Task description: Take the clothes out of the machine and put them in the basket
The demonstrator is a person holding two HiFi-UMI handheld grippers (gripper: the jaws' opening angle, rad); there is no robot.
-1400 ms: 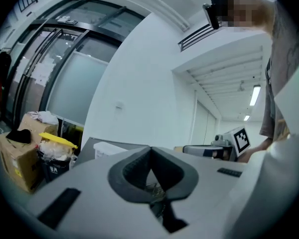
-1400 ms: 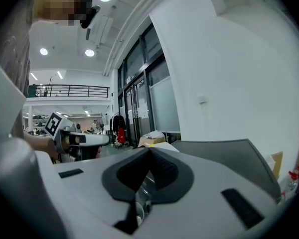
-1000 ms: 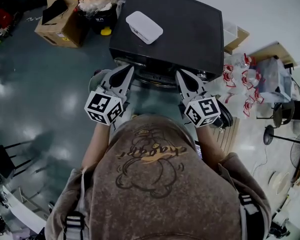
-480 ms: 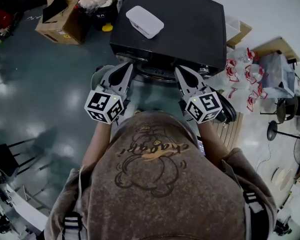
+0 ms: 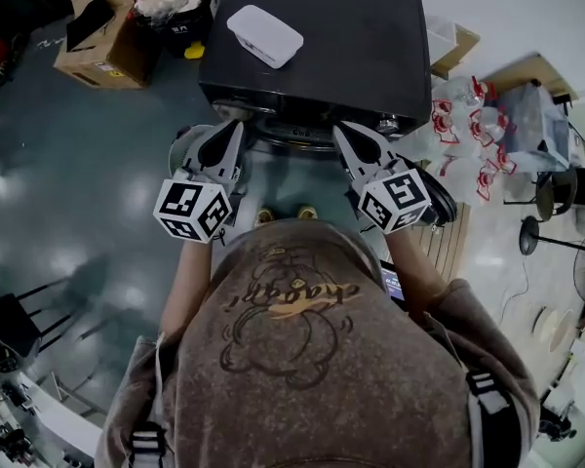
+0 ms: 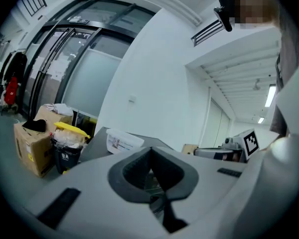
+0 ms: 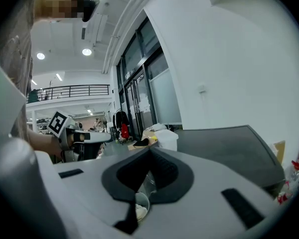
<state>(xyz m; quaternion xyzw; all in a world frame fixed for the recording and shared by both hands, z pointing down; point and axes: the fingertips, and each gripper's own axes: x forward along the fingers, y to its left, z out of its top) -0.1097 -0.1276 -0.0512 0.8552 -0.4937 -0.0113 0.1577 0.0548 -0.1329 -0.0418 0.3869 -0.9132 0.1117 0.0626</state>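
Left gripper (image 5: 236,127) and right gripper (image 5: 340,130) both clenched on nothing at the near edge of the machine (image 5: 351,37) — no clothes visible, presumably inside it — expect soft, limp, maybe damp-heavy fabric, so pinch 1 bunched fold, not a loose edge.

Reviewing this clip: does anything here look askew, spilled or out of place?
Nothing looks damaged. The white rectangular plastic box lies askew on the flat top of the black machine, and clear red-marked packets lie in a loose, scattered heap beside the machine at the person's right.
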